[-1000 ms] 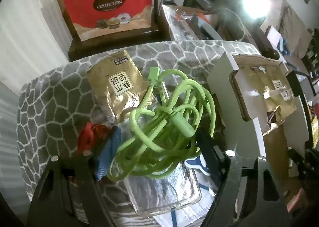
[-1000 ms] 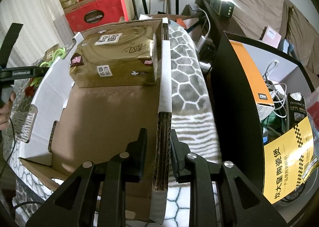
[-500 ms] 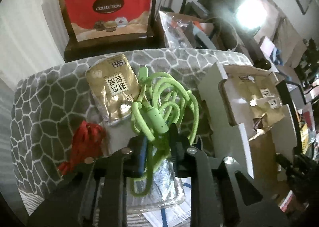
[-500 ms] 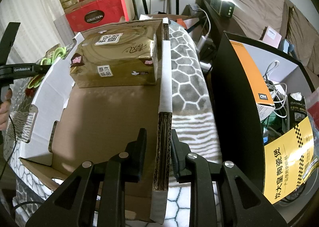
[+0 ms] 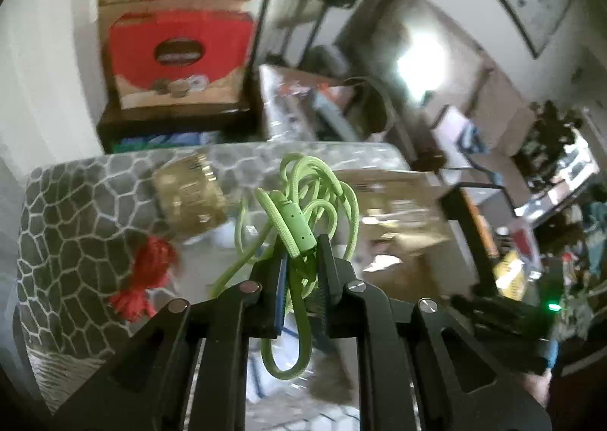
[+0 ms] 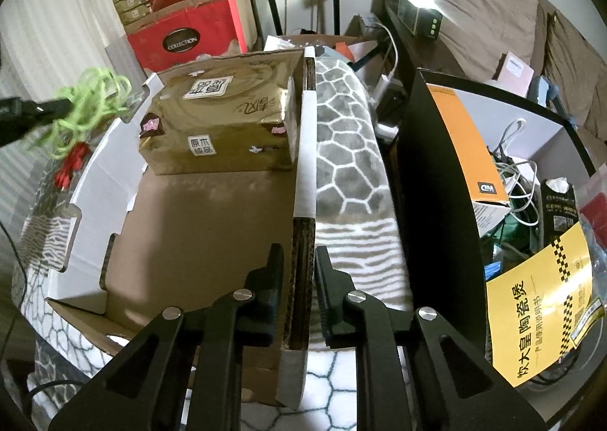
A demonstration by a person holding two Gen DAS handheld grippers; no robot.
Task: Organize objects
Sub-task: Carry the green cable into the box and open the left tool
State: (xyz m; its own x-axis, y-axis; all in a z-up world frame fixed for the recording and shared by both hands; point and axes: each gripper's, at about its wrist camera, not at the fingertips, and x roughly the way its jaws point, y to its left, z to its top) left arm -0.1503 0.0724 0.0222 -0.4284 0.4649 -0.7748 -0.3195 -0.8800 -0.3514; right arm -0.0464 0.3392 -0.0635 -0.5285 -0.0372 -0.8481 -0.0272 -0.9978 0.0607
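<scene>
My left gripper (image 5: pixel 299 260) is shut on a tangled green cable (image 5: pixel 303 211) and holds it in the air above the grey patterned blanket (image 5: pixel 76 203). The cable also shows in the right wrist view (image 6: pixel 91 101), hanging left of the cardboard box (image 6: pixel 189 226). My right gripper (image 6: pixel 299 268) is shut on the box's right wall (image 6: pixel 303 234). A large gold tissue pack (image 6: pixel 220 127) lies at the far end of the box.
On the blanket lie a small gold tissue pack (image 5: pixel 189 196), a red cord bundle (image 5: pixel 148 275) and a clear plastic pouch (image 5: pixel 288 378). Red gift boxes (image 6: pixel 182 36) stand behind. A black bin (image 6: pixel 436 203) with cables and packets stands right of the box.
My left gripper closed on the green cable, lifted it off the blanket and swung right toward the box. My right gripper kept its hold on the box wall.
</scene>
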